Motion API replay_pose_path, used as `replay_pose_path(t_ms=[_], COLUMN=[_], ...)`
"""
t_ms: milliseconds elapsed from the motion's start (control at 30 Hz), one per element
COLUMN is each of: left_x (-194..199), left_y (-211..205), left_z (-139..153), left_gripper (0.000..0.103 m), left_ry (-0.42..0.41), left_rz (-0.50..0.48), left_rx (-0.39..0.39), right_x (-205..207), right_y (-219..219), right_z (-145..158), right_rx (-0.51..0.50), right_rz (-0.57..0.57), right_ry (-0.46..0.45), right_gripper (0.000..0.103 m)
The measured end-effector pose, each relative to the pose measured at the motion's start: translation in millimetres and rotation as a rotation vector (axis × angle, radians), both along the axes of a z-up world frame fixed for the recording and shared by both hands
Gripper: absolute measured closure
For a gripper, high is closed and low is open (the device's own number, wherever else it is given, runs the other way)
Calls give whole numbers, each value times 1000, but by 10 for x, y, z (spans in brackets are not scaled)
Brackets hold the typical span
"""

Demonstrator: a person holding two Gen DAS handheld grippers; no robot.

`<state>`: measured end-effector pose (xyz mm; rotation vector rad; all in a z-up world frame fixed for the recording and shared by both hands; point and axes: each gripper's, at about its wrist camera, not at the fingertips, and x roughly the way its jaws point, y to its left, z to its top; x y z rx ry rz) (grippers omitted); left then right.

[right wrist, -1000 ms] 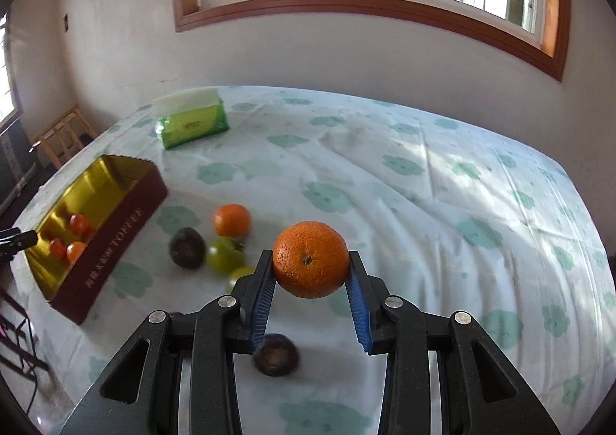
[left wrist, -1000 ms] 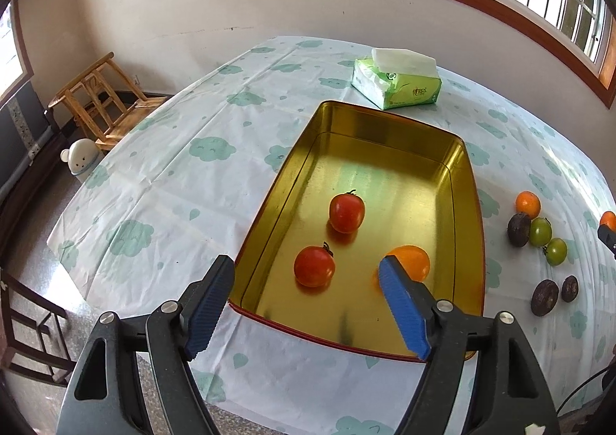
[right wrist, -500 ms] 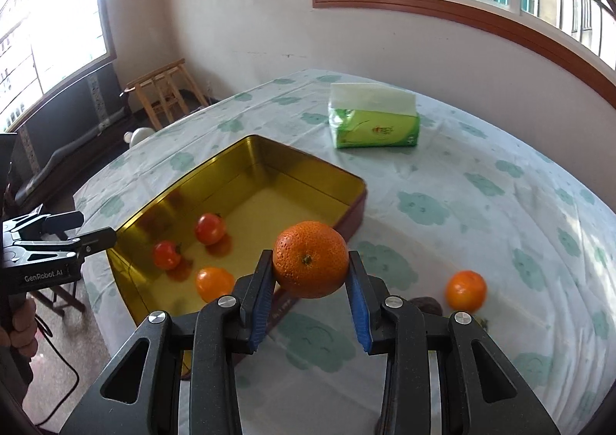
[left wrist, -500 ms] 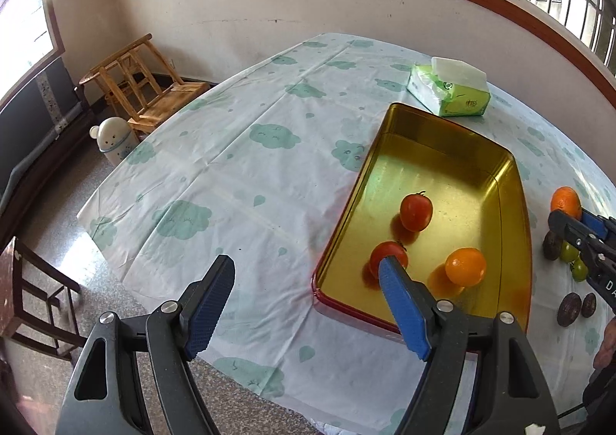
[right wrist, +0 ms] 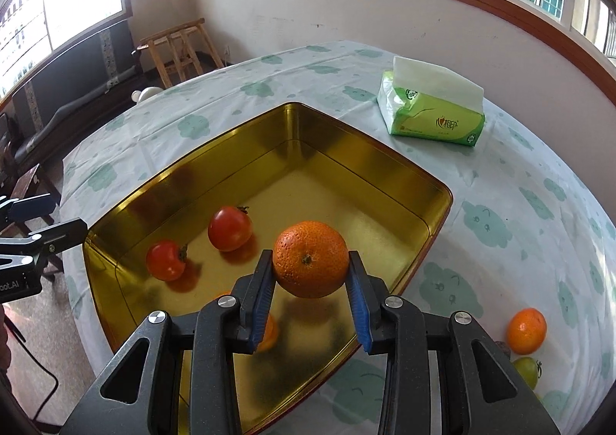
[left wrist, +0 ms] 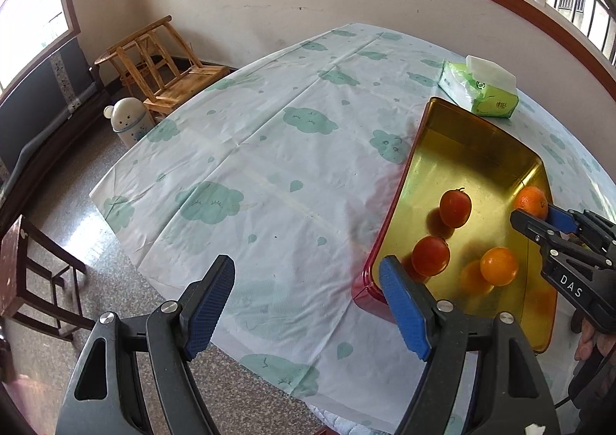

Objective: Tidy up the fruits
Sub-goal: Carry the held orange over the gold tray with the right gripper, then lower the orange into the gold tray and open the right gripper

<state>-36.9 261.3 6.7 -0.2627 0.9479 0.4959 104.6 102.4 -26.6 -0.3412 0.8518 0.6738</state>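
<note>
My right gripper (right wrist: 309, 258) is shut on an orange (right wrist: 310, 259) and holds it above the gold tray (right wrist: 369, 161). In the tray lie two red tomatoes (right wrist: 230, 228) (right wrist: 166, 260) and another orange (right wrist: 269, 331), which is half hidden behind my left finger. In the left wrist view the same tray (left wrist: 408, 173) sits at the right with the tomatoes (left wrist: 455, 207) (left wrist: 430, 256) and the orange (left wrist: 499, 266). The right gripper (left wrist: 535, 215) reaches over its far side with the held orange (left wrist: 531, 200). My left gripper (left wrist: 308, 269) stands open and empty over the tablecloth, left of the tray's near corner.
A green tissue pack (right wrist: 431, 115) lies beyond the tray. An orange (right wrist: 526, 331) and a green tomato (right wrist: 527, 371) rest on the cloth to the right of the tray. A wooden chair (left wrist: 161, 61), a small white bin (left wrist: 129, 123) and a dark stool (left wrist: 30, 273) stand off the table's left side.
My right gripper has carried the orange from above the loose fruit leftward to over the tray. My left gripper has drawn away to the left, from over the tray to beside its corner.
</note>
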Motion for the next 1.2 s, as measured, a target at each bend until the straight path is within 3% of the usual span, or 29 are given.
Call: replay_pose_path(t_ms=[433, 1200], left_x=[-24, -136], left_y=[-12, 4], left_z=[19, 116], left_gripper=[28, 28], left_ry=[-11, -34], left_rz=[-7, 13], left_rx=[-8, -15], right_x=[-8, -100], right_y=[32, 6], right_z=[-97, -30], right_rx=[-50, -6], right_rz=[4, 19], right_ry=[-19, -1], right_gripper=[65, 59])
